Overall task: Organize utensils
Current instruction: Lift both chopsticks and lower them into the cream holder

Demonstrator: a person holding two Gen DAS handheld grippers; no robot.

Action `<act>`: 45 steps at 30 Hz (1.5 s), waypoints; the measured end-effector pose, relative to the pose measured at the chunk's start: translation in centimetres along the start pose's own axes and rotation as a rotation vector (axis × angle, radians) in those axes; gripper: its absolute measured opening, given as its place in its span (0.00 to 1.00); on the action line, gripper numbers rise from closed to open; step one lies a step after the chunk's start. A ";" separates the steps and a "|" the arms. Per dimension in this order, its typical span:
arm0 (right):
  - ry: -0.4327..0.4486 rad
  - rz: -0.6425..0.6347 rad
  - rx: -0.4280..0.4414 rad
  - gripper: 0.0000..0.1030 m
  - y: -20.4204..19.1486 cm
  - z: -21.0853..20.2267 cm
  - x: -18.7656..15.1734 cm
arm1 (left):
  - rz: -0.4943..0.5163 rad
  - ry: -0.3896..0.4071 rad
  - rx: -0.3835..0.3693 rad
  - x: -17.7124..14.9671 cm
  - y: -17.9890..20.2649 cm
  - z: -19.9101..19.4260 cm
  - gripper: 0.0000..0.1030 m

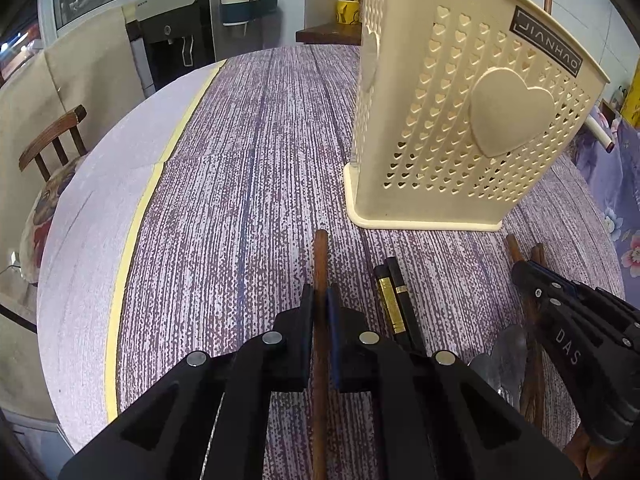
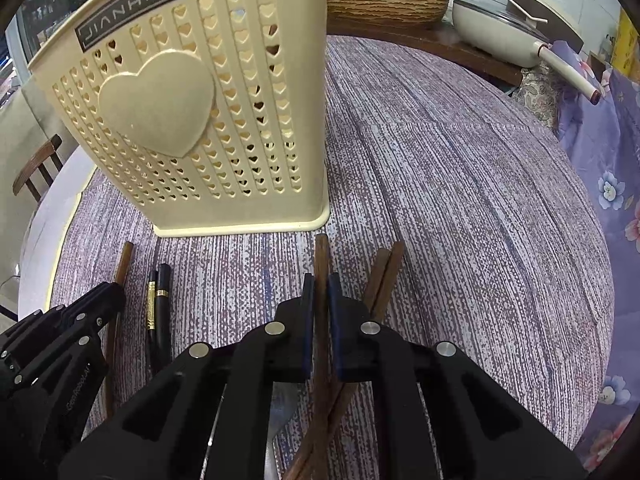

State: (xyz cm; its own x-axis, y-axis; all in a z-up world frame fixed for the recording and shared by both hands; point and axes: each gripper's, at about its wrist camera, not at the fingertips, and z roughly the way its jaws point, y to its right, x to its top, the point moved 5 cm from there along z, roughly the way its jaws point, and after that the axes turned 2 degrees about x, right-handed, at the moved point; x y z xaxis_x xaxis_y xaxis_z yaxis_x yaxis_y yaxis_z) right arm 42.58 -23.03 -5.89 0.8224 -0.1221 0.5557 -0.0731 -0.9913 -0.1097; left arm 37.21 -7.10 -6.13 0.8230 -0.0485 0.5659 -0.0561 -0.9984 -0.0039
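Holder: we see one cream plastic utensil holder [image 1: 460,120] standing upright on the bench [image 1: 248,152], its wall pierced with small heart holes, a large raised heart on the front and a dark label near the rim.
Holder contents: we cannot see over the rim from either wrist view; through the holes, a few dark shapes show on its right side in the right wrist view, too unclear to name.
Left gripper: our left gripper [image 1: 320,300] is pressed together on one brown wooden chopstick [image 1: 320,256], whose tip reaches toward the holder's base without touching it.
Right gripper: our right gripper [image 2: 320,292] is pinching another brown chopstick [image 2: 321,256], its tip just short of the holder's foot.
Loose brown chopsticks: two more [image 2: 386,272] lie side by side on the bench just right of the right gripper, crossing under the held one.
Black chopsticks: one pair with gold bands [image 1: 394,292] lies on the bench between the two grippers.
Metal utensils: some shiny metal utensil heads [image 1: 506,350] lie near the right gripper in the left wrist view; we cannot count them.
Chopstick count: six in all, four brown and two black.
Beyond the bench: one woven basket [image 2: 386,0] and one white lidded pan [image 2: 512,28]; their contents are hidden.
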 end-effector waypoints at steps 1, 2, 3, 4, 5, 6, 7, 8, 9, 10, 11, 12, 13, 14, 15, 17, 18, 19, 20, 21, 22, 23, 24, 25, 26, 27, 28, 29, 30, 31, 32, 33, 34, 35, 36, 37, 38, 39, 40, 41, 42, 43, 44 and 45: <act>0.004 0.003 0.008 0.08 0.1 -0.1 0.1 | -0.001 0.003 -0.003 0.1 0.0 -0.1 0.08; 0.006 0.009 0.020 0.08 0.2 -0.2 0.1 | -0.003 0.005 -0.006 0.1 0.1 -0.2 0.08; 0.011 0.017 0.034 0.08 0.3 -0.3 0.2 | -0.006 0.009 -0.012 0.1 0.0 -0.3 0.08; 0.012 0.023 0.044 0.08 0.5 -0.4 0.3 | -0.010 0.013 -0.019 0.2 0.0 -0.4 0.08; 0.018 0.029 0.057 0.08 0.6 -0.6 0.4 | -0.014 0.018 -0.026 0.3 -0.1 -0.6 0.08; 0.027 0.040 0.082 0.08 0.8 -1.0 0.5 | -0.018 0.023 -0.033 0.4 -0.2 -0.8 0.08; 0.032 0.047 0.100 0.08 0.9 -1.3 0.6 | -0.022 0.030 -0.043 0.5 -0.3 -1.1 0.08; 0.038 0.055 0.123 0.08 1.1 -1.7 0.7 | -0.024 0.036 -0.053 0.6 -0.3 -1.3 0.08; 0.043 0.060 0.141 0.08 1.2 -2.1 0.9 | -0.025 0.043 -0.061 0.7 -0.3 -1.7 0.08; 0.052 0.067 0.166 0.08 1.4 -2.6 1.1 | -0.027 0.053 -0.070 0.9 -0.3 -2.2 0.08; 0.063 0.070 0.187 0.08 1.5 -3.2 1.3 | -0.029 0.062 -0.078 1.1 -0.4 -2.6 0.08; 0.075 0.069 0.206 0.08 1.6 -3.8 1.5 | -0.033 0.073 -0.091 1.2 -0.4 -3.2 0.08; 0.085 0.066 0.225 0.08 1.7 -4.4 1.6 | -0.037 0.085 -0.105 1.5 -0.4 -3.8 0.08; 0.092 0.063 0.244 0.08 1.7 -5.0 1.8 | -0.038 0.099 -0.115 1.7 -0.4 -4.6 0.08; 0.101 0.060 0.266 0.07 1.8 -5.7 2.0 | -0.038 0.116 -0.124 2.0 -0.5 -5.3 0.08; 0.121 0.053 0.288 0.07 1.9 -7.2 2.3 | -0.036 0.149 -0.141 2.5 -0.5 -6.8 0.08; 0.135 0.052 0.293 0.07 2.1 -8.0 2.5 | -0.033 0.166 -0.149 2.8 -0.5 -7.5 0.08; 0.149 0.052 0.300 0.07 2.3 -8.7 2.6 | -0.031 0.178 -0.155 3.0 -0.5 -8.1 0.08; 0.158 0.051 0.308 0.07 2.6 -9.4 2.8 | -0.032 0.193 -0.166 3.2 -0.5 -8.9 0.08; 0.167 0.048 0.317 0.07 2.7 -10.1 2.9 | -0.033 0.207 -0.175 3.3 -0.5 -9.7 0.07; 0.180 0.044 0.323 0.07 2.9 -10.9 3.0 | -0.032 0.221 -0.179 3.6 -0.7 -10.3 0.07; 0.194 0.039 0.324 0.07 3.1 -11.8 3.2 | -0.029 0.238 -0.181 3.9 -0.8 -10.8 0.07; 0.204 0.034 0.324 0.07 3.2 -12.4 3.2 | -0.026 0.255 -0.183 4.1 -0.8 -11.6 0.07; 0.218 0.026 0.324 0.07 3.3 -13.3 3.3 | -0.024 0.267 -0.187 4.1 -0.9 -12.1 0.07; 0.232 0.020 0.322 0.07 3.4 -14.1 3.4 | -0.020 0.278 -0.190 4.3 -0.9 -12.7 0.07; 0.242 0.014 0.319 0.07 3.6 -14.8 3.5 | -0.014 0.291 -0.192 4.4 -0.9 -13.3 0.07; 0.248 0.010 0.318 0.07 3.7 -15.2 3.7 | -0.012 0.299 -0.192 4.5 -1.0 -13.7 0.07; 0.255 0.005 0.319 0.07 3.9 -15.9 3.8 | -0.009 0.308 -0.192 4.5 -1.1 -14.2 0.07; 0.264 0.004 0.319 0.07 4.0 -16.5 3.8 | -0.007 0.317 -0.190 4.6 -1.1 -14.5 0.07; 0.271 0.003 0.317 0.07 4.0 -16.9 4.0 | -0.006 0.323 -0.189 4.6 -1.3 -14.8 0.07; 0.281 -0.003 0.313 0.07 4.1 -17.5 4.0 | -0.006 0.326 -0.190 4.6 -1.5 -15.0 0.07; 0.289 -0.012 0.310 0.07 4.2 -18.0 4.1 | -0.006 0.328 -0.194 4.6 -1.6 -15.3 0.07; 0.294 -0.018 0.307 0.07 4.4 -18.4 4.0 | -0.005 0.329 -0.199 4.6 -1.6 -15.5 0.07; 0.296 -0.023 0.303 0.07 4.3 -18.7 4.0 | -0.004 0.331 -0.199 4.6 -1.7 -15.7 0.07; 0.297 -0.028 0.300 0.07 4.3 -18.9 3.9 | -0.002 0.336 -0.194 4.6 -1.7 -15.8 0.07; 0.298 -0.036 0.296 0.07 4.2 -19.2 3.9 | 0.000 0.339 -0.191 4.6 -1.8 -16.0 0.07; 0.300 -0.040 0.294 0.07 4.2 -19.4 3.9 | 0.001 0.342 -0.192 4.6 -1.9 -16.2 0.07; 0.303 -0.043 0.292 0.07 4.3 -19.6 3.9 | -0.001 0.344 -0.195 4.6 -1.9 -16.4 0.07; 0.307 -0.048 0.294 0.07 4.3 -19.9 3.9 | -0.001 0.345 -0.200 4.6 -2.0 -16.6 0.07; 0.309 -0.049 0.295 0.07 4.3 -20.0 3.9 | -0.002 0.348 -0.201 4.7 -2.0 -16.8 0.07; 0.312 -0.049 0.296 0.07 4.3 -20.2 3.9 | -0.004 0.353 -0.201 4.7 -2.0 -17.0 0.07; 0.314 -0.048 0.298 0.07 4.3 -20.4 3.9 | -0.004 0.357 -0.200 4.7 -2.1 -17.1 0.07; 0.315 -0.050 0.299 0.07 4.2 -20.5 4.0 | -0.004 0.361 -0.200 4.8 -2.2 -17.3 0.07; 0.317 -0.055 0.300 0.07 4.3 -20.6 4.1 | -0.005 0.365 -0.201 4.9 -2.2 -17.5 0.07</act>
State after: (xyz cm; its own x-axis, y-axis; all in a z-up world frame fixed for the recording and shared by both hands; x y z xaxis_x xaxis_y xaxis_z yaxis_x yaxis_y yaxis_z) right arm 33.99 -28.77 12.91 0.6034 -0.1250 0.7876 0.1713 -0.9443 -0.2811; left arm 31.53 -4.62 11.08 0.5709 0.0055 0.8210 -0.1918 -0.9714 0.1399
